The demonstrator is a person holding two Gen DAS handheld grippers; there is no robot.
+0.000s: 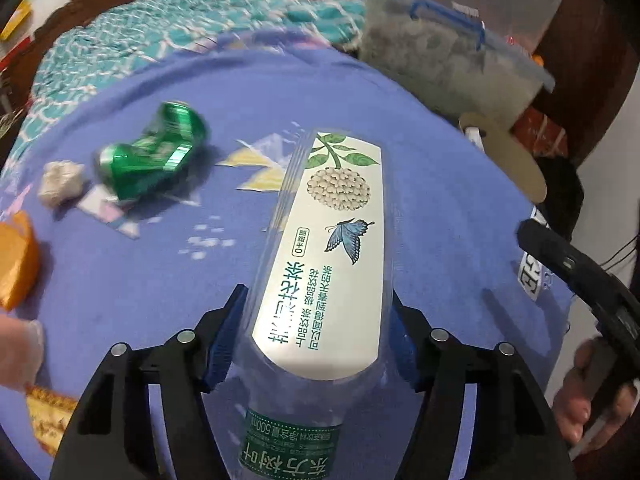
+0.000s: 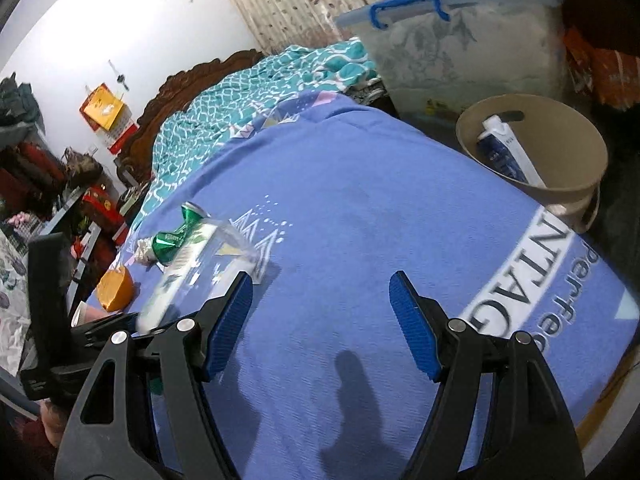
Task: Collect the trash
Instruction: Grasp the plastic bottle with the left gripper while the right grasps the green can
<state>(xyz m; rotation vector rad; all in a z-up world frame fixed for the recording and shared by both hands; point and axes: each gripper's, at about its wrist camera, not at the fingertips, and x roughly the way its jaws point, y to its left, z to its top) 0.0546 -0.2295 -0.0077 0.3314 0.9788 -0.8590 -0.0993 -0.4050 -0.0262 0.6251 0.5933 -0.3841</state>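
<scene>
Left gripper (image 1: 318, 320) clamped on a clear plastic bottle (image 1: 320, 248), blue pads (image 1: 226, 336) pressed against both sides of the body. Bottle pointing away from the camera, cream label with a butterfly, a white flower cluster and green lettering facing up, green band near the lens. Bottle held above a bed covered by a blue-purple blanket (image 1: 360, 128), not resting on it.

On the blanket, ahead and to the left: a crushed green can (image 1: 154, 150), bent in the middle. Just left of the can, a crumpled ball of whitish paper (image 1: 60, 186). Partly under the can, a flat pale wrapper (image 1: 108, 210). At the far left edge, an orange object (image 1: 16, 264), cut off by the frame. A gloved fingertip (image 1: 22, 352) low at the left edge.

Right gripper (image 2: 320, 316) open, blue pads well apart, nothing between them, only bare blanket below with white lettering printed near the right side. From the right wrist view, bottle and left gripper at the left, can and paper ball just beyond.

Past the blanket's right edge, a tan round bin (image 2: 560, 192), with a blue-and-white carton (image 2: 508, 152) leaning inside. Behind the bin, a translucent storage box (image 2: 460, 48) with a blue handle. Teal patterned cover (image 2: 248, 92) bunched at the far end of the bed, against a carved dark wooden headboard (image 2: 180, 88).
</scene>
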